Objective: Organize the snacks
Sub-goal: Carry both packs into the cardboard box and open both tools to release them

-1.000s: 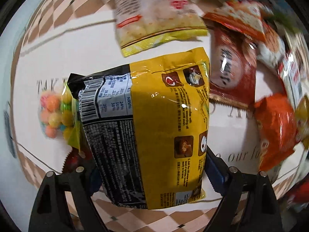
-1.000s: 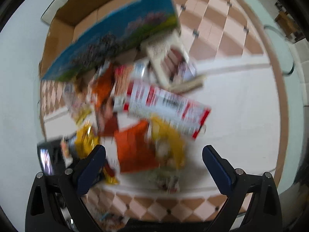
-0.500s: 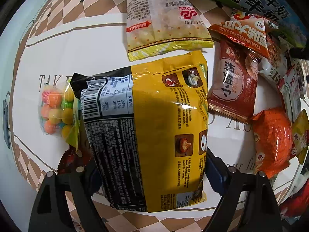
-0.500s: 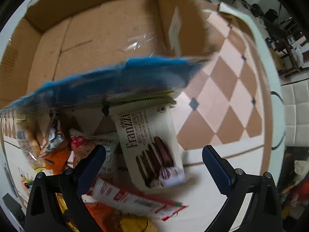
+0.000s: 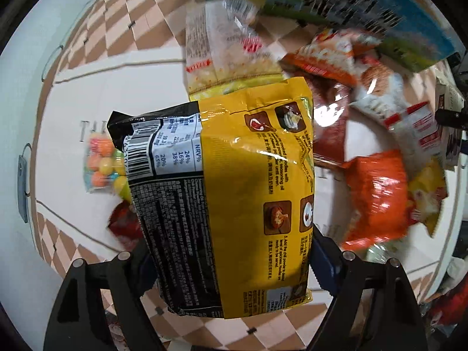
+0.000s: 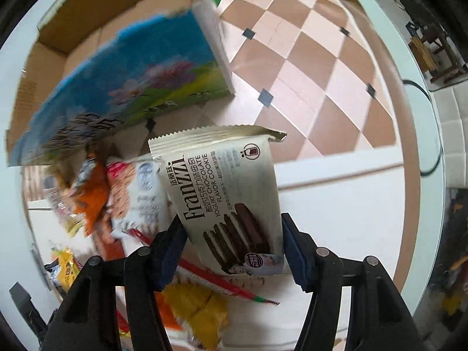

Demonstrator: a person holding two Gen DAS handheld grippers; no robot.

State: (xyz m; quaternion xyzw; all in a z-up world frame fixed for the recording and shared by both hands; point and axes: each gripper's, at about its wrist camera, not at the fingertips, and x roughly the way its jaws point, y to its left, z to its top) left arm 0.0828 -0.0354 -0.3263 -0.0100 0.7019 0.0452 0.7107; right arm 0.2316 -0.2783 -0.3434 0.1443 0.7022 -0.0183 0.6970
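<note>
My left gripper [image 5: 231, 266] holds the yellow noodle packet [image 5: 228, 193] by its lower end, above the white mat [image 5: 73, 96]. My right gripper [image 6: 232, 248] is closing on the Franzzi cookie packet [image 6: 231, 204], which lies between the jaws; I cannot tell if the pads press it yet. It is just beside the blue carton [image 6: 117, 87], at the edge of the snack pile. The cookie packet is smooth, so it may slide out if I lift too early. The noodle packet hangs long, and it may swing and brush the candy bag [image 5: 101, 163] under it.
</note>
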